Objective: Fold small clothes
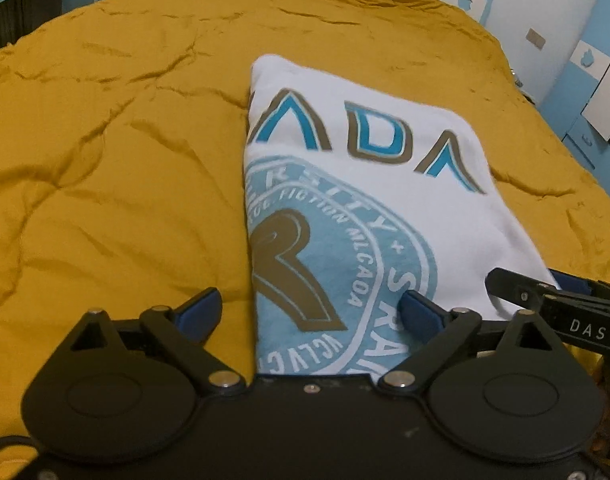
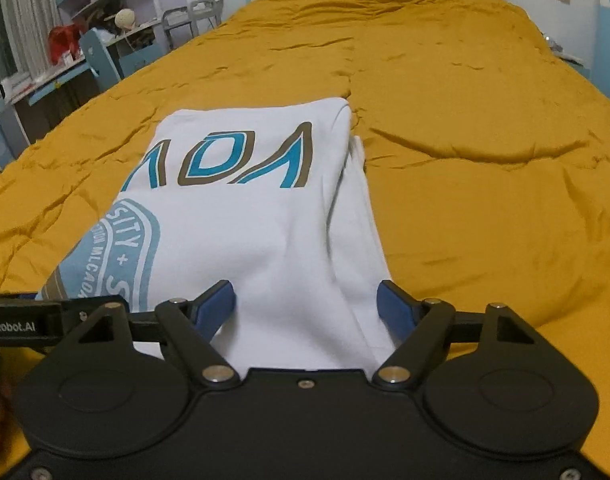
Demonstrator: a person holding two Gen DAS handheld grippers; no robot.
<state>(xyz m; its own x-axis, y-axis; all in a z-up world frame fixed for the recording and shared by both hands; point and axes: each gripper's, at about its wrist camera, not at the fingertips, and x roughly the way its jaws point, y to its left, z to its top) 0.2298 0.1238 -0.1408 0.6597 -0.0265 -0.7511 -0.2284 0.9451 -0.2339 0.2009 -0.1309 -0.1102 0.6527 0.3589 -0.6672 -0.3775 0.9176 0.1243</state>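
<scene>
My left gripper (image 1: pixel 311 306) hung with its blue-padded fingers (image 1: pixel 199 312) spread wide and nothing pinched between them. The folded white shirt (image 1: pixel 385 200) lay flat on the mustard bedspread (image 1: pixel 117 160). One finger sat over bare bedspread just left of the shirt's folded edge; the other sat over its light-blue round emblem (image 1: pixel 337 280). Teal and brown letters ran across the shirt beyond the emblem. My right gripper (image 1: pixel 553 304) reached in at the shirt's near right corner.

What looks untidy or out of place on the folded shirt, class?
On the white shirt, lying on the mustard bedcover, an under-layer sticks out past the top panel's right edge, so the fold isn't flush. Nothing else stands out.
</scene>
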